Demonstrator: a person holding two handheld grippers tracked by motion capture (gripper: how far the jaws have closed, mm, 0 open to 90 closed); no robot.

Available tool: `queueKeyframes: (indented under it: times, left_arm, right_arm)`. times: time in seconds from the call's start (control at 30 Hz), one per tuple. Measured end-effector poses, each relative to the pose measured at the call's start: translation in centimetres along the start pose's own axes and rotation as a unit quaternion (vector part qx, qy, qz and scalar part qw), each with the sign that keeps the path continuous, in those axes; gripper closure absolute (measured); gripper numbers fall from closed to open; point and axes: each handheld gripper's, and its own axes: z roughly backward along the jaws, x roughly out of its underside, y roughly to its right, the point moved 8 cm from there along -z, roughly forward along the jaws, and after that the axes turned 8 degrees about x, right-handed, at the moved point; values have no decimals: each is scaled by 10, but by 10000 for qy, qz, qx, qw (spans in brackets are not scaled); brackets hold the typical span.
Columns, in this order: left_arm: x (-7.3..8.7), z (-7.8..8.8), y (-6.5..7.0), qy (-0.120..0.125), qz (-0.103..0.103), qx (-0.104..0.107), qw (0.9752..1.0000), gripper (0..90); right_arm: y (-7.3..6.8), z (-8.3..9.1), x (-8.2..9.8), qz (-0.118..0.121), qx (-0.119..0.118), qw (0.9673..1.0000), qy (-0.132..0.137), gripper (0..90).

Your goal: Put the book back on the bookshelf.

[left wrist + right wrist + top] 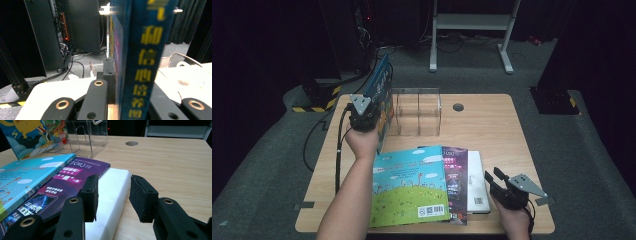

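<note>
My left gripper [373, 102] is shut on a blue book [383, 90], holding it upright on its edge just left of a clear acrylic rack [418, 112]. In the left gripper view the book's spine [147, 62] with yellow characters stands between the jaws of the left gripper [130, 100]. A stack lies at the table's front: a cyan picture book [409, 185] on a purple book [457, 175], with a white book [477, 185] at the right. My right gripper [493, 175] is open, its jaws [113, 192] apart over the white book's [110, 205] near right edge, gripping nothing.
The wooden table [492, 130] has a round cable hole [458, 106] right of the rack. A metal frame stands on the floor behind the table, and dark equipment racks [62, 32] with cables are at the back left. Bare tabletop lies to the right of the stack.
</note>
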Motion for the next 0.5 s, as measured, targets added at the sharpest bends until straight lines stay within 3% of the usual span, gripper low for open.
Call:
queueKeyframes:
  times: [0.2,0.5]
  left_arm:
    - [-4,-5,-2,70,88,-90,9999,833]
    - [-6,-10,-2,287,-7,-199,9994,834]
  right_arm:
    - [1,0,1,-10,9,10000,-8,587]
    - [2,-1,1,-23,18,10000,-15,587]
